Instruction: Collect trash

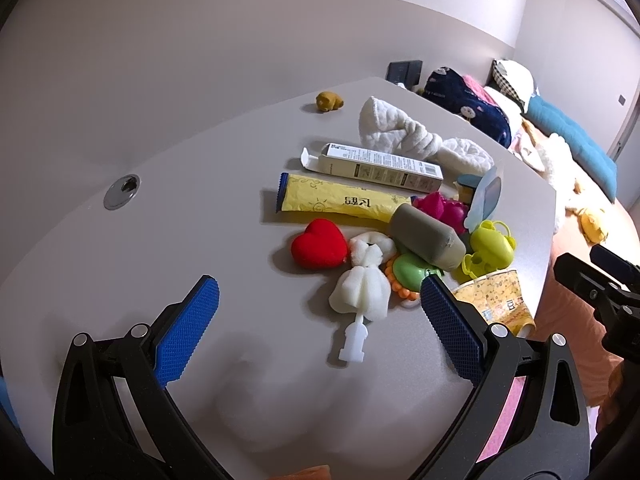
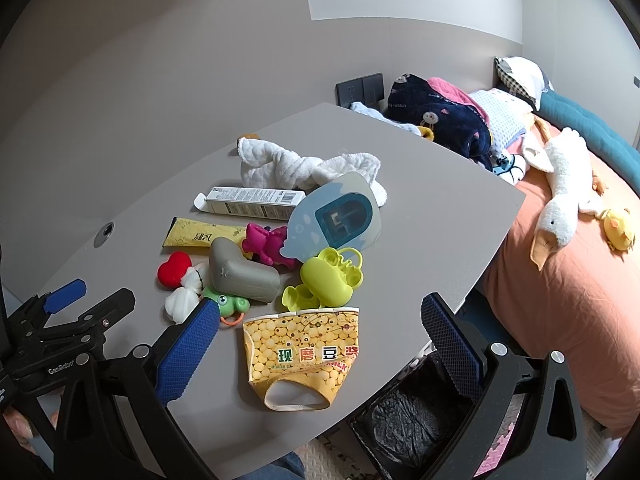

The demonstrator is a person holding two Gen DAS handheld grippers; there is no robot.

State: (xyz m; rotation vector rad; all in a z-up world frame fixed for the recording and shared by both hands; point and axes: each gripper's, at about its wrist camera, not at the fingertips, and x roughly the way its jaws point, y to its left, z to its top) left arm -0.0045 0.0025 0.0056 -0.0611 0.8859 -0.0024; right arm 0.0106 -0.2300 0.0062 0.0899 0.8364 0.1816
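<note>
L gripper (image 1: 320,292) hung wide open w/ nothing held, over the grey table (image 1: 180,208), white sponge brush (image 1: 362,290) between its fingers. R gripper (image 2: 320,312) also gaped empty, above the flattened yellow paper cup (image 2: 302,354) near the table's front edge. Black-lined bin (image 2: 412,412) sat on the floor just below that edge. Long white box (image 1: 380,166) and yellow sachet (image 1: 340,200) lay side by side farther back.

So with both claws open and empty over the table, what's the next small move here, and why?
Probably lower the right claw onto the crushed yellow paper cup and close on it. The cup lies flat at the table's near edge, right between that claw's open fingers, apart from the toy pile, and the black-lined bin sits just below that edge. The left claw hovers over toys instead.
</note>
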